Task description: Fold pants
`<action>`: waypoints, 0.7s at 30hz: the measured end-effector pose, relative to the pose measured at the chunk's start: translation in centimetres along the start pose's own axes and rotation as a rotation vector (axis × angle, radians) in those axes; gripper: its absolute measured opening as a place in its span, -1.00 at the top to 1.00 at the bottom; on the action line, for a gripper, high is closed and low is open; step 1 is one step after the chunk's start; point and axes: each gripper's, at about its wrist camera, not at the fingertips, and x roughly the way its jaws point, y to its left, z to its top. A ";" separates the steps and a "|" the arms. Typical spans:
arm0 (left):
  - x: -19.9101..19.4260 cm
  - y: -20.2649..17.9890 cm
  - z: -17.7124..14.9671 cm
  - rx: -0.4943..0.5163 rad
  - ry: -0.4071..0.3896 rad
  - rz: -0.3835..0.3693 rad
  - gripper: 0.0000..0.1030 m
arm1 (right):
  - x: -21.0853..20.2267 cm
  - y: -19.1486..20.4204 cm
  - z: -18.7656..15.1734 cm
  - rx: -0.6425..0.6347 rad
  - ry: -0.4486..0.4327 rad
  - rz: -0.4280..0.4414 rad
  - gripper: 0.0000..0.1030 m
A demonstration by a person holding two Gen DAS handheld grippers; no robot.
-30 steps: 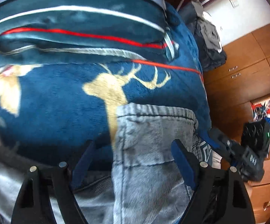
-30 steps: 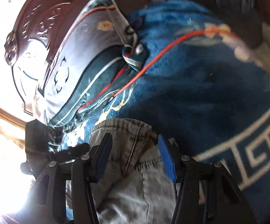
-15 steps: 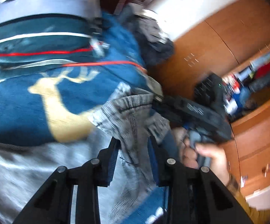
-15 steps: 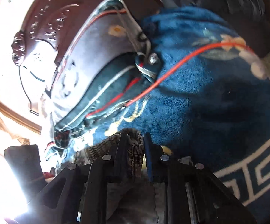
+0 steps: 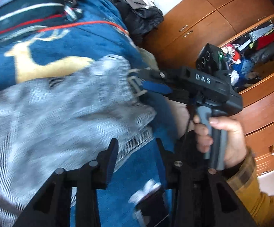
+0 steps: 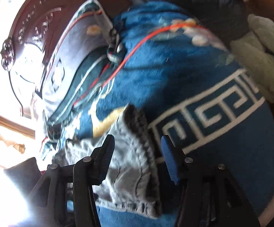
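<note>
Grey corduroy pants (image 5: 65, 113) are lying on a blue deer-print blanket (image 5: 76, 43), and the left gripper (image 5: 135, 151) is opening over their near edge, fingers apart with only a corner of cloth and bare blanket between them, no pad pressing. Across the pants, the right gripper (image 6: 137, 151) is opening too, its blue pads (image 6: 168, 157) standing clear on either side of a raised fold of the fabric. Motion blur is hiding which way the pants' long axis is running.
</note>
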 end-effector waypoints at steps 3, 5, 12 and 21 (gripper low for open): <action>-3.2 2.6 -1.9 0.003 -0.026 0.113 0.04 | 0.0 1.4 -1.8 -0.051 0.065 -0.056 0.02; -5.1 4.9 -3.6 -0.020 -0.022 0.173 0.03 | -0.4 2.2 -3.3 -0.105 0.090 -0.082 0.01; -7.6 11.2 -8.1 -0.124 0.015 0.348 0.04 | 0.8 4.6 -6.0 -0.312 0.104 -0.247 0.79; -7.7 13.6 -10.5 -0.129 0.037 0.336 0.04 | -1.2 2.8 -9.0 -0.231 0.085 -0.308 0.80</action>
